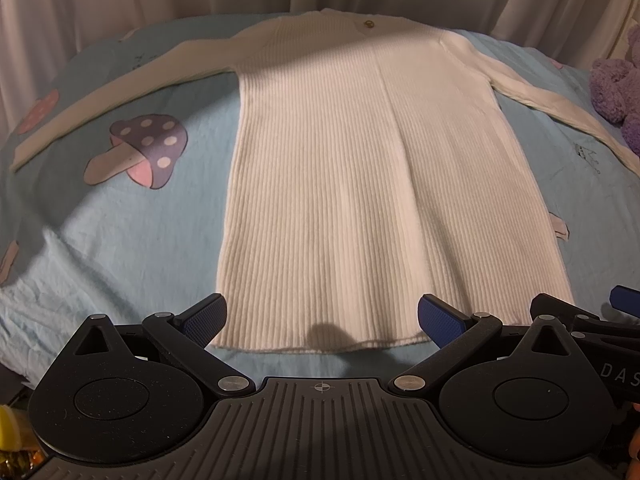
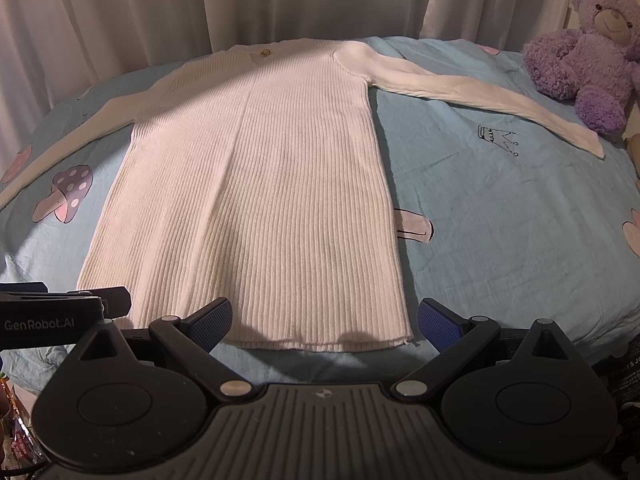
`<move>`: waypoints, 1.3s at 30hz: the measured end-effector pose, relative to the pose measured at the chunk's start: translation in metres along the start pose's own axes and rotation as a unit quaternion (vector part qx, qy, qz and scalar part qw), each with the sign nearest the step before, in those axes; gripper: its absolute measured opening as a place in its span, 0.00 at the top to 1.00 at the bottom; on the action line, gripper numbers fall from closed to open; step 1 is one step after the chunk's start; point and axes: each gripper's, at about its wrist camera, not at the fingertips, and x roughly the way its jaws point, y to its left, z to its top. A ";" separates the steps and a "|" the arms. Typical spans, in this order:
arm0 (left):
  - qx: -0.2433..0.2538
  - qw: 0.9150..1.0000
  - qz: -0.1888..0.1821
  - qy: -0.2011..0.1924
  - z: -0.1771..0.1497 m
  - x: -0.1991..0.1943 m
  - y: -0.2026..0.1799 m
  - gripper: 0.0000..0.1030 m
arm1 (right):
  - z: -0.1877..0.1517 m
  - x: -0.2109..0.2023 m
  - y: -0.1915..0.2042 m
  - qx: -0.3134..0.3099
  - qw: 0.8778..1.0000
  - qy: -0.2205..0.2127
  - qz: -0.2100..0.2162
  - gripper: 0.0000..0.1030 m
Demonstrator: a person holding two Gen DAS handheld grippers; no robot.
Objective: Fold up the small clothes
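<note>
**Two open grippers hovering at the hem of a white ribbed sweater**

The left gripper [image 1: 322, 318] is hanging just short of the near hem, its jaws standing wide apart and holding nothing; the blue pads [image 1: 440, 320] are sitting level with the hem's edge. The right gripper [image 2: 325, 322] is hovering alongside it, jaws spread just as wide and also empty, lined up with the hem's right corner. Each tool is showing at the edge of the other's view, so the two are sitting close, side by side.

Between and beyond them, the white ribbed sweater [image 1: 340, 184] is lying flat on the bed, hem toward the grippers and neckline at the far end. A faint crease is running down its middle. Both long sleeves [image 2: 460, 88] are stretching outward and slightly down. A small gold button [image 1: 367, 24] is showing near the collar.

The light blue bedsheet [image 2: 500, 220] underneath is printed with mushrooms [image 1: 140, 148] and a small drawn crown [image 2: 498, 138]. A purple teddy bear [image 2: 588, 48] is sitting at the far right, just beside the right cuff. Pale curtains [image 2: 280, 0] are hanging behind the bed.
</note>
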 end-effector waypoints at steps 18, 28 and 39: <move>-0.007 1.000 0.000 0.015 0.002 0.007 0.002 0.00 | 0.000 0.007 -0.003 0.006 1.000 0.011 0.010 0.04; -0.014 0.999 -0.002 0.035 0.011 0.023 0.001 0.00 | 0.006 0.022 -0.015 0.033 0.997 0.024 0.062 0.04; -0.055 0.998 -0.019 0.002 0.049 0.047 0.004 0.00 | 0.083 0.038 -0.146 0.175 0.957 -0.192 0.131 0.04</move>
